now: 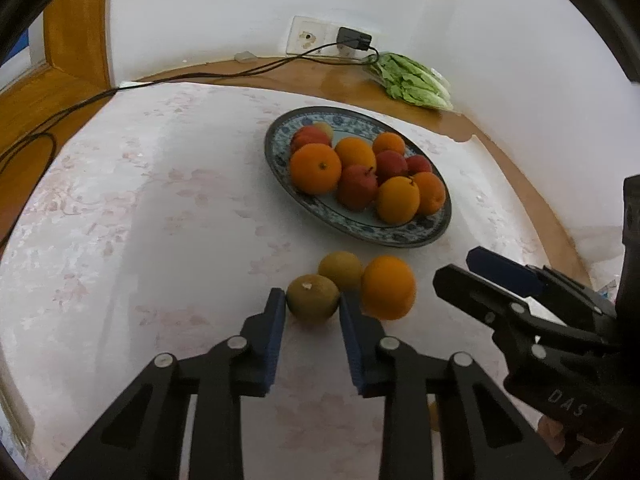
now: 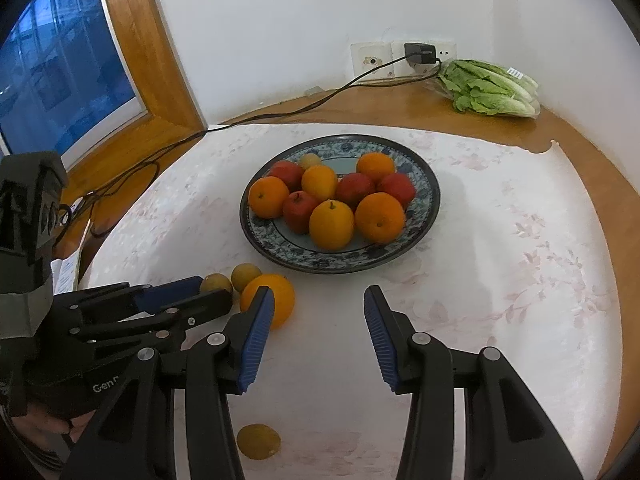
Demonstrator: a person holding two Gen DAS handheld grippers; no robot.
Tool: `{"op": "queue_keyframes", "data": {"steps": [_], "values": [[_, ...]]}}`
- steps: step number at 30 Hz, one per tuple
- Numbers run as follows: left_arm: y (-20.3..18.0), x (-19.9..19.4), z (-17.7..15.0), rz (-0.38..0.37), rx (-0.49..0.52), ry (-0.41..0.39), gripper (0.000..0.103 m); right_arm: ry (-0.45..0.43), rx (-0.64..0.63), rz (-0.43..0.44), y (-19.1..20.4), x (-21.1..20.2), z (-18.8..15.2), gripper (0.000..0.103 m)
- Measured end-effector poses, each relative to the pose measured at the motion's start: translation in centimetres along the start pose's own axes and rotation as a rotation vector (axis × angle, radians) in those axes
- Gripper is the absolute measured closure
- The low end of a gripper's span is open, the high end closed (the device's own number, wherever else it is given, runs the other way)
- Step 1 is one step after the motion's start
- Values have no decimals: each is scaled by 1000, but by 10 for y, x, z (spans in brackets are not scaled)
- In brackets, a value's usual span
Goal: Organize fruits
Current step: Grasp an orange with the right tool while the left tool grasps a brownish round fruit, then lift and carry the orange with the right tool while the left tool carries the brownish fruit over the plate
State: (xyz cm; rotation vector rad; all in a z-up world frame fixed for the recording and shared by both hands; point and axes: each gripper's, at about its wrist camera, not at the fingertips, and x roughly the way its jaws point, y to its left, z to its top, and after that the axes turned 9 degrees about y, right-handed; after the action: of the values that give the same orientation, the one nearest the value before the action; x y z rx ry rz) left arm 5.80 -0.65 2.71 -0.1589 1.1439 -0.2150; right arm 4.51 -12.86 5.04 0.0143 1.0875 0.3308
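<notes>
Setting: white-walled corner, a tabletop (image 1: 120,200) under a pale flowered cloth, a patterned plate (image 1: 276,136) heaped with oranges and red fruit.
Left wrist view: the left hand-held gripper (image 1: 313,307) is clamped on a greenish-brown fruit (image 1: 312,295), pads on both flanks. That fruit sits on the cloth just short of the plate, beside a small yellowish fruit (image 1: 340,269) and a loose orange (image 1: 388,286).
Right wrist view: the right hand-held gripper (image 2: 319,305) hangs open over bare cloth, holding nothing; another yellow fruit (image 2: 258,441) lies below it.
Handling: likely round, firm, light and prone to roll; grip across the widest part, gently to avoid bruising.
</notes>
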Motion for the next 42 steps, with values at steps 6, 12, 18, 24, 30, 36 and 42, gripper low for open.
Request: {"op": "queue_keyframes", "data": {"steps": [6,12,18,24,30,36,42], "values": [[11,-4,0,16,-35,-9,74,20,-20,24,10,6,-2,55],[24,-9,-1,11,-76,-18,74,43,-55,18,24,14,-4,55],[35,-12,-2,9,-104,-27,74,70,-72,9,33,24,-4,55],[40,-14,-3,-1,-105,-33,74,86,-74,-4,38,32,-1,55],[41,-15,-3,-1,-109,-36,74,99,-80,-20,41,38,-1,55],[41,-14,-2,1,-105,-33,74,96,-72,-11,39,40,2,56],[38,-13,-2,11,-105,-31,74,94,-41,11,30,39,4,66]]}}
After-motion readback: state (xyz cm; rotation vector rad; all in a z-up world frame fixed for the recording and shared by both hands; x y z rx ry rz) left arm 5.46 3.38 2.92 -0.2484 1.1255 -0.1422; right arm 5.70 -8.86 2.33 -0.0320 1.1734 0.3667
